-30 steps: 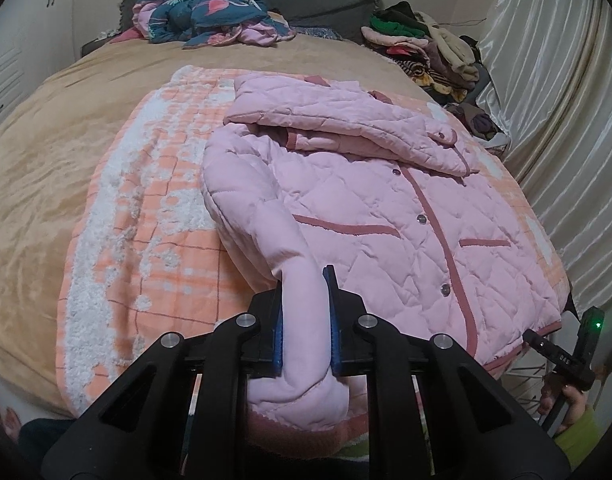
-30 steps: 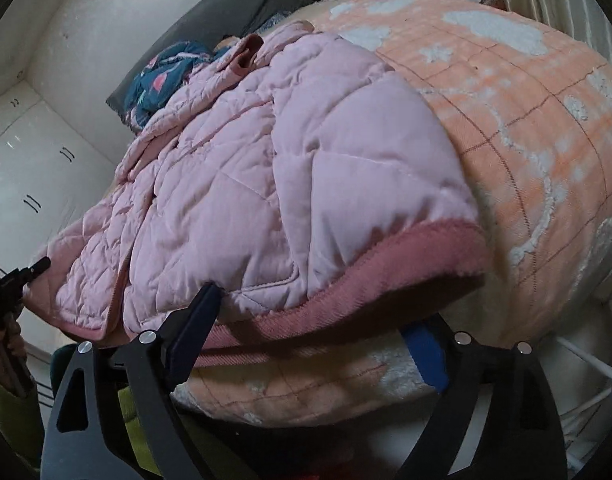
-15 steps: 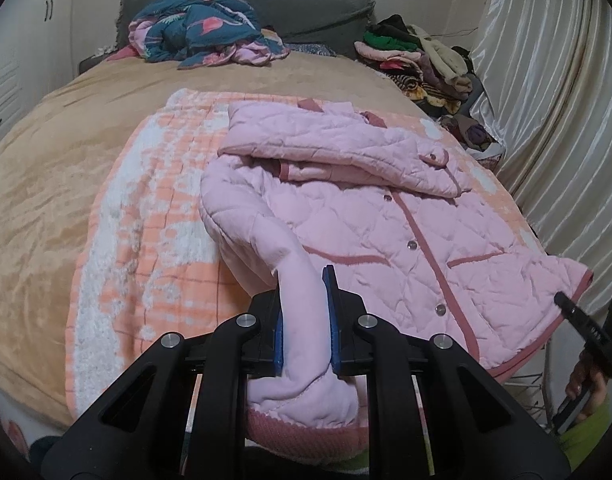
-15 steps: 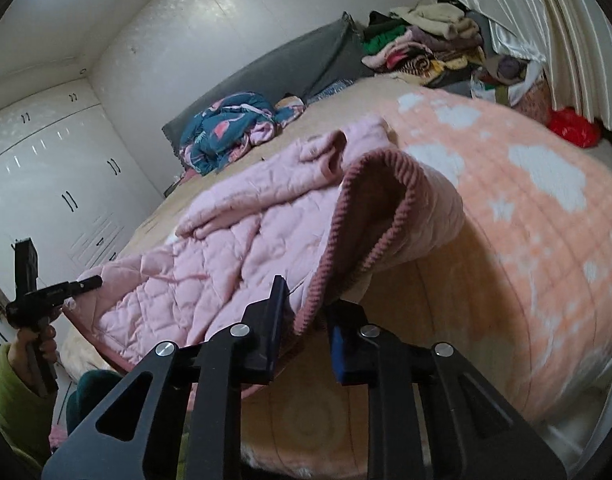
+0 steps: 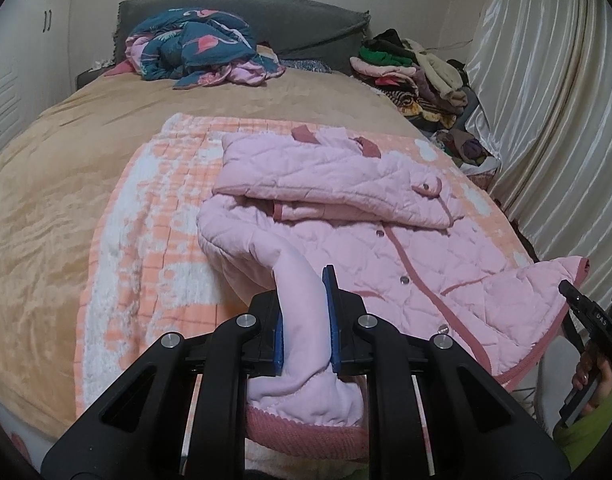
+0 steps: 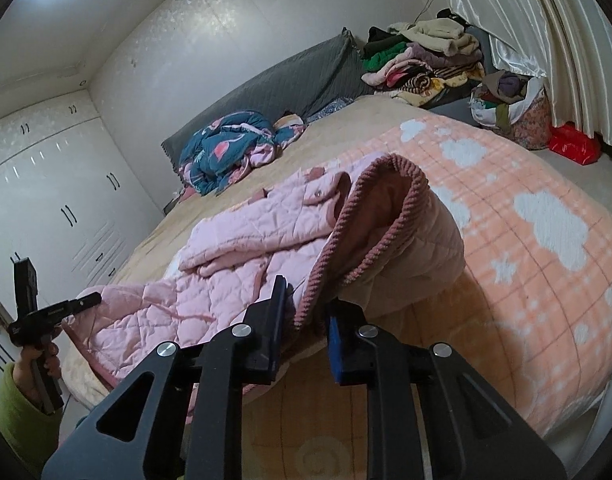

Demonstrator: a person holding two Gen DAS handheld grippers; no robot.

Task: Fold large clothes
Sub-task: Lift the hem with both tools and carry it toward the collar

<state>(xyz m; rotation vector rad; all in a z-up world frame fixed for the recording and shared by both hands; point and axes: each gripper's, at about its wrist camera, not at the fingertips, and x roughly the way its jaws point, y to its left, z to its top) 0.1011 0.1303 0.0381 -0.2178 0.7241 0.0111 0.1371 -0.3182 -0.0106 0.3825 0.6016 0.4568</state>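
A pink quilted jacket (image 5: 386, 216) lies front-up on an orange and white blanket (image 5: 146, 216) on the bed. My left gripper (image 5: 305, 320) is shut on the jacket's near sleeve (image 5: 302, 304), with the ribbed cuff hanging below the pads. My right gripper (image 6: 304, 320) is shut on the jacket's ribbed hem corner (image 6: 370, 216) and holds it lifted and curled above the blanket (image 6: 546, 216). The right gripper also shows at the right edge of the left wrist view (image 5: 586, 308). The left gripper shows at the left edge of the right wrist view (image 6: 54, 312).
A blue patterned quilt (image 5: 194, 48) lies by the grey headboard (image 5: 306, 28). A heap of clothes (image 5: 410, 68) sits at the far right corner. Curtains (image 5: 546, 100) hang along the right side. White wardrobes (image 6: 46, 184) stand on the left.
Both grippers have lifted and pulled back with the sleeve and hem. The right gripper went from open under the hem to shut on it. The hem corner now curls up off the blanket.
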